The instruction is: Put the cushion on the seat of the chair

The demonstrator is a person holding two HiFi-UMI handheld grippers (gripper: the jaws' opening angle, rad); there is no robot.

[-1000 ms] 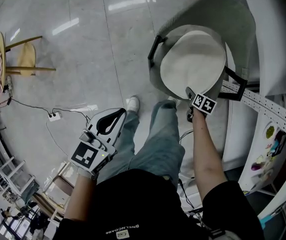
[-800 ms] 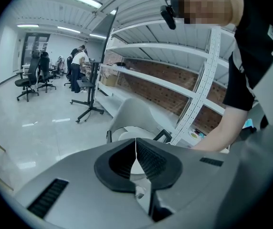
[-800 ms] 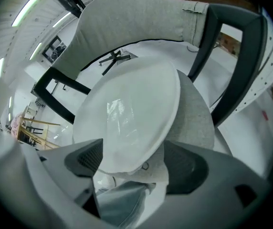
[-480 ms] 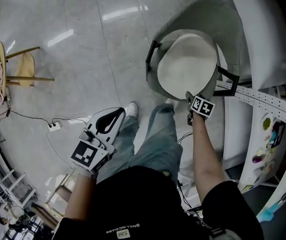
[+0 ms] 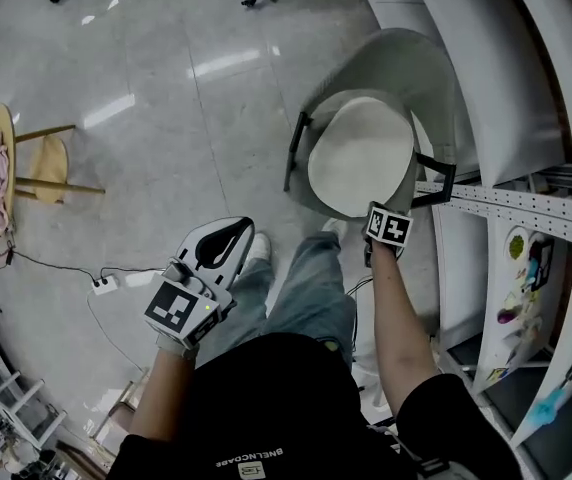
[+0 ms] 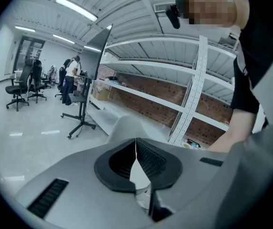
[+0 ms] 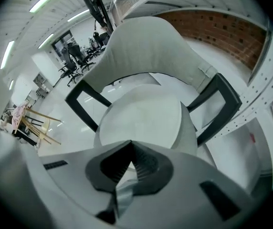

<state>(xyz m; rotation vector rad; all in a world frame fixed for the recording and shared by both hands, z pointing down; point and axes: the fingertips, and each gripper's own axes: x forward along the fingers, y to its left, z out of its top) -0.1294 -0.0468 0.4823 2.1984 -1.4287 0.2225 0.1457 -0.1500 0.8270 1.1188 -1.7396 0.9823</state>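
Note:
A round white cushion lies flat on the seat of the grey chair with black armrests. My right gripper hangs just above the cushion's near edge, pointing steeply down, shut, with nothing between its jaws. In the right gripper view the cushion fills the seat below the closed tips of the right gripper, under the chair's curved backrest. My left gripper is held over the floor to the left of the person's legs, shut and empty. Its tips meet in the left gripper view.
White shelving with a perforated rail stands right of the chair. A wooden stool with pink cloth stands on the floor at far left. A power strip with cables lies near the person's feet. People stand far off by office chairs.
The right gripper has lifted off the cushion's near edge and drawn back. Both hands have risen, and the chair looks smaller and farther off in the head view.

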